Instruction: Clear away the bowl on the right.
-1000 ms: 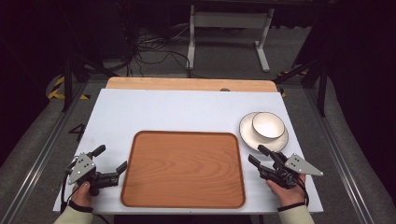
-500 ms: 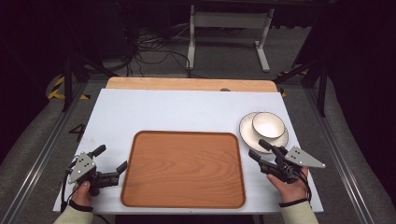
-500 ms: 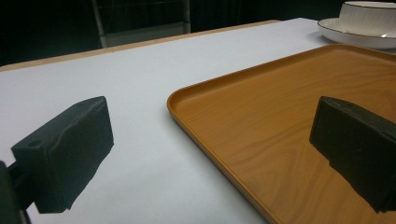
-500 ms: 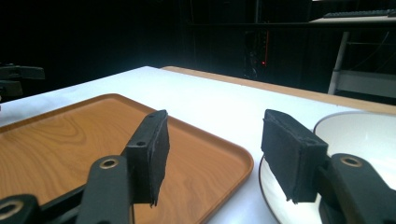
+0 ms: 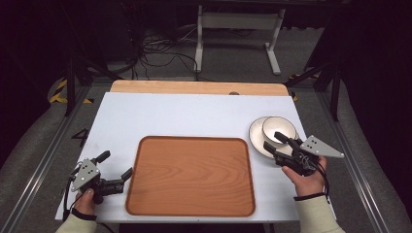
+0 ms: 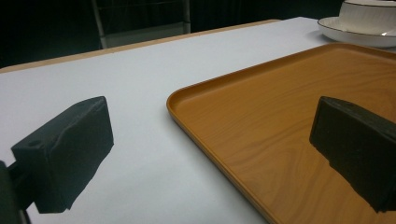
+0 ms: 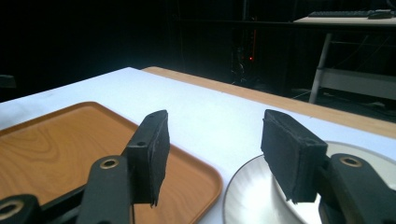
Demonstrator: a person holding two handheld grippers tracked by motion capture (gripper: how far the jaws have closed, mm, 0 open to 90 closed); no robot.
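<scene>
The right tool, black padded jaws released, hovers over a glossy round white plate.

No text, label, brand, number or sign can be read on anything in these views.
</scene>
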